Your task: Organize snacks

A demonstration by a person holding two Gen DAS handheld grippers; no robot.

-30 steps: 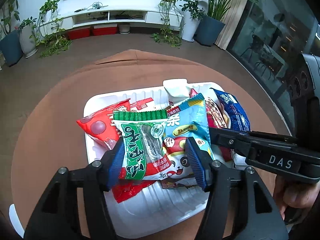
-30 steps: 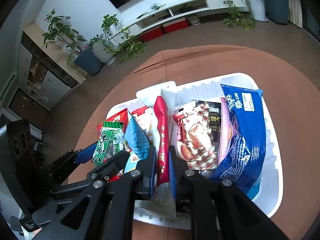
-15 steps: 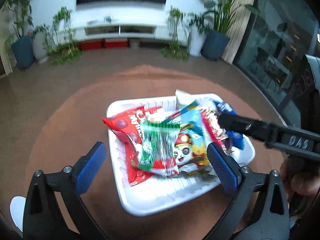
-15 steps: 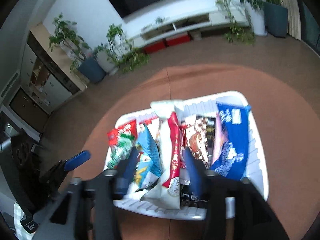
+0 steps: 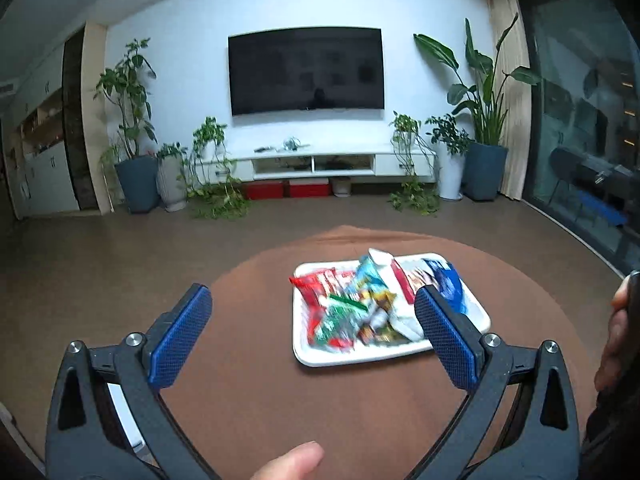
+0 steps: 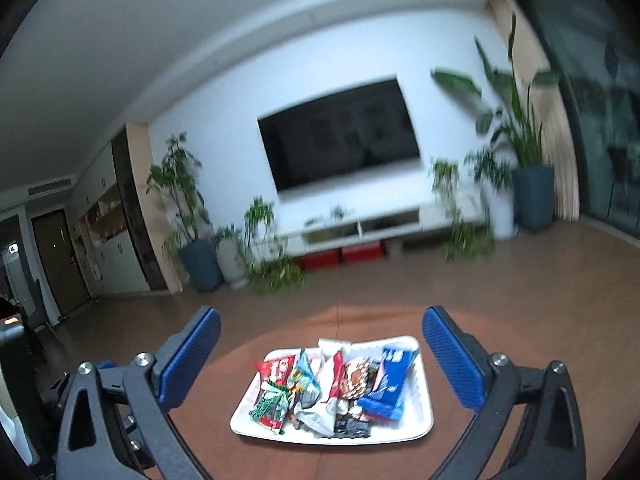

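A white tray (image 5: 360, 358) sits on the round brown table (image 5: 248, 392), filled with a row of several snack packets (image 5: 352, 304). From the right wrist view the tray (image 6: 332, 438) holds a green packet (image 6: 270, 404), a red packet (image 6: 278, 368) and a blue packet (image 6: 390, 380), among others. My left gripper (image 5: 312, 294) is held back from the tray and above it, open and empty. My right gripper (image 6: 322, 314) also hangs above and short of the tray, its jaws opening with nothing between them. A thumb (image 5: 292, 464) shows at the bottom edge.
Another hand (image 5: 616, 340) is at the right edge of the table. Beyond the table lies brown floor, then a white TV cabinet (image 5: 320, 162), a wall TV (image 5: 306, 74) and potted plants (image 5: 484, 152). Glass doors (image 5: 580, 120) line the right side.
Both grippers let go of the packets they held in the tray, opened wide and drew back and up. The views now tilt up toward the room.
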